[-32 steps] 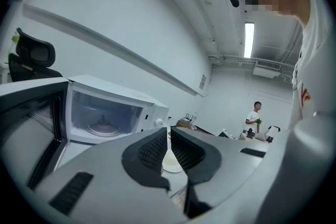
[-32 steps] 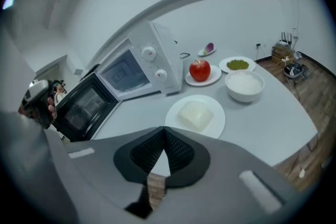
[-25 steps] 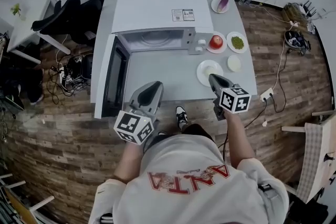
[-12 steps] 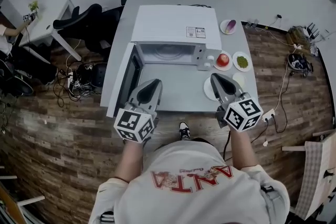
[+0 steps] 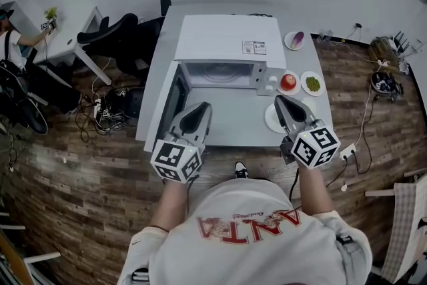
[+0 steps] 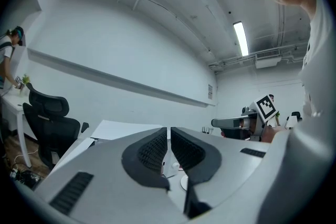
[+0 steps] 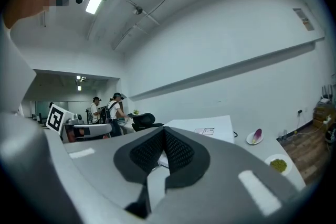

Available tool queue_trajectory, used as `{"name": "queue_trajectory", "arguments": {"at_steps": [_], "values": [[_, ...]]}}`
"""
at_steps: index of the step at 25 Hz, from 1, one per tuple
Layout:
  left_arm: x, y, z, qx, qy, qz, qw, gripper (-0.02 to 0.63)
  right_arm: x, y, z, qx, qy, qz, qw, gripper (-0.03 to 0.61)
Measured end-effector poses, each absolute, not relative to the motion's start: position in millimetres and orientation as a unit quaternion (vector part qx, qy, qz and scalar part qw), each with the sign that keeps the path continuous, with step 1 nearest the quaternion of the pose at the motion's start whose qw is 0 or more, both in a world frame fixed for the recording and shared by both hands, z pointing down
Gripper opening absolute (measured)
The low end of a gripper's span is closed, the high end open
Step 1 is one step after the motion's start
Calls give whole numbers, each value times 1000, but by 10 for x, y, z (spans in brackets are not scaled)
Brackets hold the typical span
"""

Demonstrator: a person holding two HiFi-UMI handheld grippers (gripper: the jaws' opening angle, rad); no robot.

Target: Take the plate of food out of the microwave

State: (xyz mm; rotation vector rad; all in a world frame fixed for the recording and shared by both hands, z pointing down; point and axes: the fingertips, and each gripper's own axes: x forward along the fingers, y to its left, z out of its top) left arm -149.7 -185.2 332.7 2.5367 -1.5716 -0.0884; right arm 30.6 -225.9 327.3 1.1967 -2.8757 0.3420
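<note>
Lifted since before, the left claw (image 5: 199,108) and right claw (image 5: 283,102) hang above the desk (image 5: 227,127), both pinched together, empty; plate (image 5: 269,119) beneath.

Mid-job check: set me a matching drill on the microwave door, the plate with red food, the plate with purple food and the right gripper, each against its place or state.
1. microwave door
2. plate with red food
3. plate with purple food
4. right gripper

A. jaws shut, nothing between them
B. swung open
C. far back, right of the microwave
D. by the microwave's front right corner

Pairs: 1-B, 2-D, 3-C, 4-A
</note>
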Motion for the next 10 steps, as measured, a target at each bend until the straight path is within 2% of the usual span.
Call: {"name": "queue_trajectory", "arguments": {"at_steps": [10], "values": [[-1373,-1794,3367,854,-513,-25,84,28,318,-2216,3322,379,-918,122,1,2]]}}
